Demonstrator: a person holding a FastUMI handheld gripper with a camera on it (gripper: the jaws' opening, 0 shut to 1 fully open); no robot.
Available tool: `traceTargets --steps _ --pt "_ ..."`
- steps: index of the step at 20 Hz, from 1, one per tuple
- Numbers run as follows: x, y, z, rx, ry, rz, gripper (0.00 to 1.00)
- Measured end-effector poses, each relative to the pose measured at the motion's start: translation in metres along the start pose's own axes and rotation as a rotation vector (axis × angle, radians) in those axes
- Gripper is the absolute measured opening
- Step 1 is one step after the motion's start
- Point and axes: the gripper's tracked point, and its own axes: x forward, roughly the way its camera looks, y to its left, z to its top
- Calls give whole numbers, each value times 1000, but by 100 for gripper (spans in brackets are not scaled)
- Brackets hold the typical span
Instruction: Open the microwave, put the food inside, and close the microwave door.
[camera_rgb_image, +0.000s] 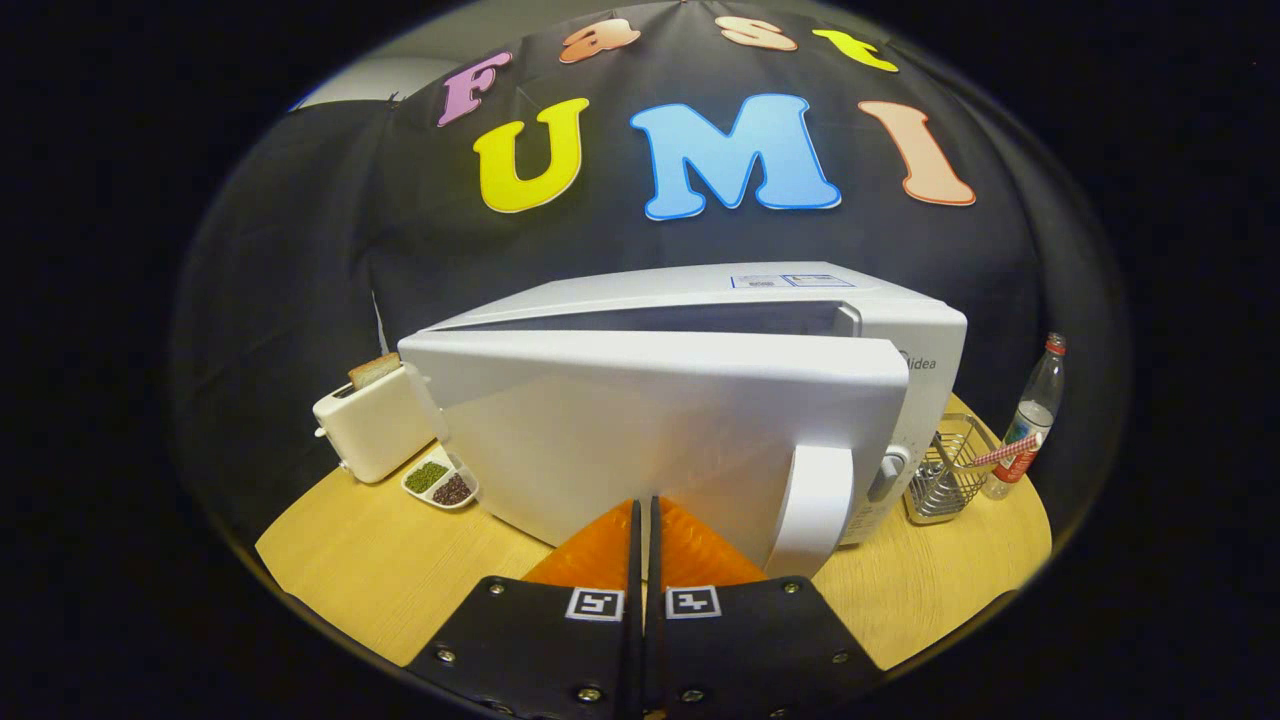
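A white microwave (900, 330) stands on the round wooden table (380, 570). Its door (640, 430) is ajar, swung a little way out from the body, with a dark gap along its top. The door's white handle (815, 510) stands upright at its right end. My gripper (643, 505) is shut with nothing between its fingers. The fingertips sit right at the lower front of the door, just left of the handle; I cannot tell if they touch it. A small white dish (441, 483) holding green and dark food lies left of the microwave.
A white toaster (372, 425) with a slice of bread in it stands left of the microwave. To the right are a wire basket (945, 470) and a clear bottle with a red cap (1030, 420). Bare table lies on both sides of my fingers.
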Motion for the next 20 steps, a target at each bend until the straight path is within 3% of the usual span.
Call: traceTargets --steps 8,18,20 --pt "34 -17 7 81 12 -38 1" --pt "45 -18 2 14 1 -61 1" --pt "47 -24 1 8 7 -99 1"
